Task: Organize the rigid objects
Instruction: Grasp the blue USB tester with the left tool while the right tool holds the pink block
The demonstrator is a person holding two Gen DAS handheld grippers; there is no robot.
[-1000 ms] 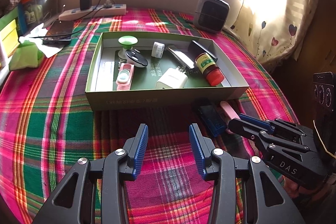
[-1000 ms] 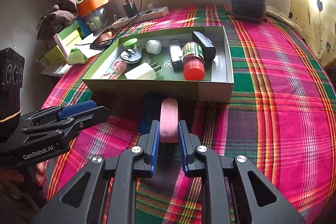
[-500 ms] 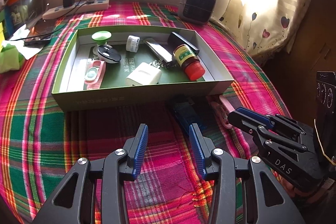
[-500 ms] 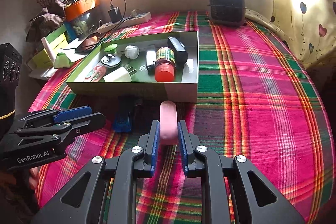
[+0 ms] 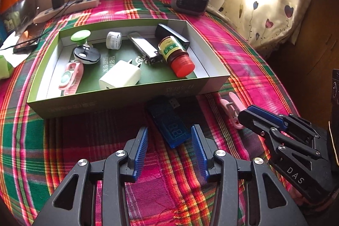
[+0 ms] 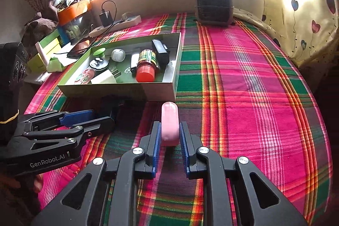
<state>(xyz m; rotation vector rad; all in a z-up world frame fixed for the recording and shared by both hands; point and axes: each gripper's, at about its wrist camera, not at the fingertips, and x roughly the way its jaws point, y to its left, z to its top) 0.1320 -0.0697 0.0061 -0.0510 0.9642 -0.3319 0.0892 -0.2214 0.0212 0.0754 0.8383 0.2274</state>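
The right gripper (image 6: 169, 142) is pinching a pink clip (image 6: 169, 124) by its back end, pads pressed on both sides, with the rounded front sticking out toward the green tray (image 6: 175, 69). The left gripper (image 5: 169, 149) is spread wide, its fingers straddling the near end of a blue USB meter (image 5: 169, 122) that lies flat on the plaid cloth (image 6: 243, 99) right against the tray's front wall. It isn't squeezing anything yet.

The tray already holds a red-capped bottle (image 5: 177, 54), a white charger (image 5: 120, 77), a lighter (image 5: 142, 46), a little white jar (image 5: 114, 40) and a few other bits, so the job looks mostly done, with just these two pieces left outside.

For the right side, the trick is probably to clear the front wall properly before going forward, then set the clip in the bare strip by the right wall next to the bottle rather than on top of stuff. The clip is only held by its tail, so a fast swing could twist it loose. For the left, the meter sits at an angle to the fingers, so lining up with its long sides before closing would help.
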